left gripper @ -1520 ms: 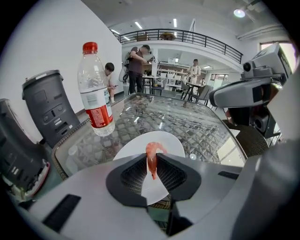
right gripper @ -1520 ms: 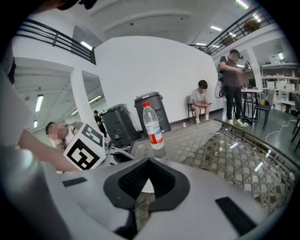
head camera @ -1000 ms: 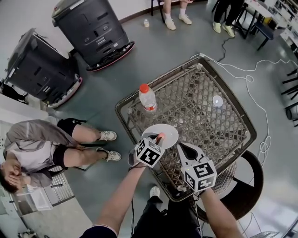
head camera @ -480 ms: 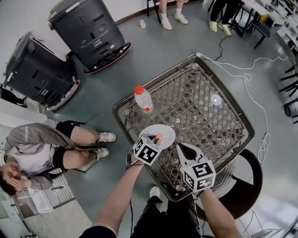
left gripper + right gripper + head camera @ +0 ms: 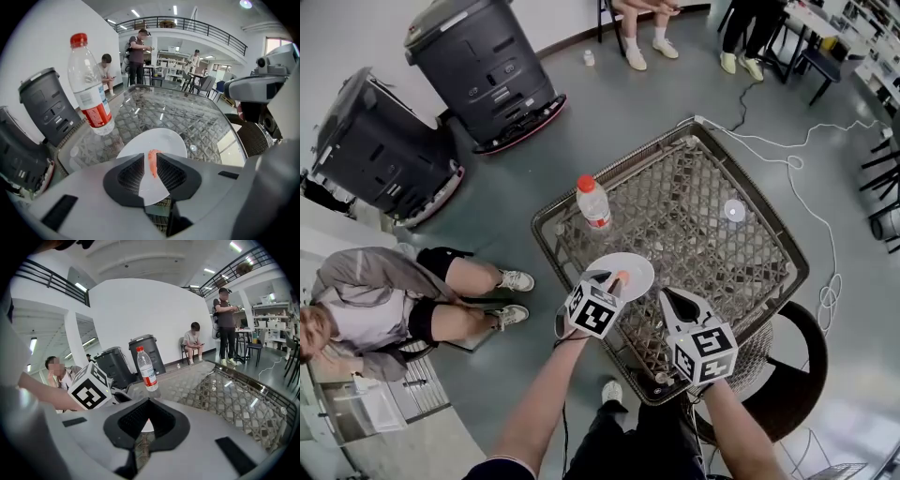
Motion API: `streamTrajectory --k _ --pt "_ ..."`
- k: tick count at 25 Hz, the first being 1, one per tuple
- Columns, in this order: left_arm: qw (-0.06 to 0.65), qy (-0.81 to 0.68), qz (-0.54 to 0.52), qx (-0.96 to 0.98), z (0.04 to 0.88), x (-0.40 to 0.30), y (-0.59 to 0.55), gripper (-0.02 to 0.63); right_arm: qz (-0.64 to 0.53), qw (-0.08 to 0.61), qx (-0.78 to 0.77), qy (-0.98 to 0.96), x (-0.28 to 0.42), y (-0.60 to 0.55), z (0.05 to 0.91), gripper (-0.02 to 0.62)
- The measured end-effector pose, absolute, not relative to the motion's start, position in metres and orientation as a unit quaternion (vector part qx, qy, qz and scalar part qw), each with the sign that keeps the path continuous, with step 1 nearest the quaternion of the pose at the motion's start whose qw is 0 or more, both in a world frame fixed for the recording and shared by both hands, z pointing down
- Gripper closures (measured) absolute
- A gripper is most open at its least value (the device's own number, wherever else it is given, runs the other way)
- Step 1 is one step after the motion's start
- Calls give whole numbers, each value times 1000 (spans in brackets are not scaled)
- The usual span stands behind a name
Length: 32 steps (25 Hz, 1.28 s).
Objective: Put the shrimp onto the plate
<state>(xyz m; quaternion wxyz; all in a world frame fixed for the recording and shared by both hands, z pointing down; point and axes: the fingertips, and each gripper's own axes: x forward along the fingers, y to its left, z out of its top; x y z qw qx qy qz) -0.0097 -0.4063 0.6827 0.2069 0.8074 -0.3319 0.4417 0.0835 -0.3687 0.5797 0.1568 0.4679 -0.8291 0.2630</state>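
bearing plate point(image 5: 637, 266): glass table point(image 5: 705, 246), grey floor point(image 5: 609, 122)

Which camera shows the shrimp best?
The left gripper view: the shrimp sits large between the fingers, above the plate. The head view shows an orange speck; the right gripper view doesn't clearly show it.

Your worktop point(image 5: 712, 253) is a glass-topped wicker table. On it: upright red-capped water bottle point(image 5: 593, 203) at the left corner, white plate point(image 5: 639, 266) near your edge, small round clear lid point(image 5: 734, 210) well apart, far right.
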Motion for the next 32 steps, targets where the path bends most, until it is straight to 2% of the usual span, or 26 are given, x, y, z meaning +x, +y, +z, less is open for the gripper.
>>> streamTrajectory --k 12,14,16,32 --pt "175 -366 247 880 554 12 -379 541 227 112 499 -829 91 -359 512 592" --pt "169 -370 223 886 534 13 -371 597 216 105 500 -832 91 -356 498 592" --pt "165 -370 200 892 516 16 -362 597 203 99 500 -836 90 -353 486 592" --pt "154 -356 85 918 423 24 -303 597 155 39 492 -856 75 -331 414 592"
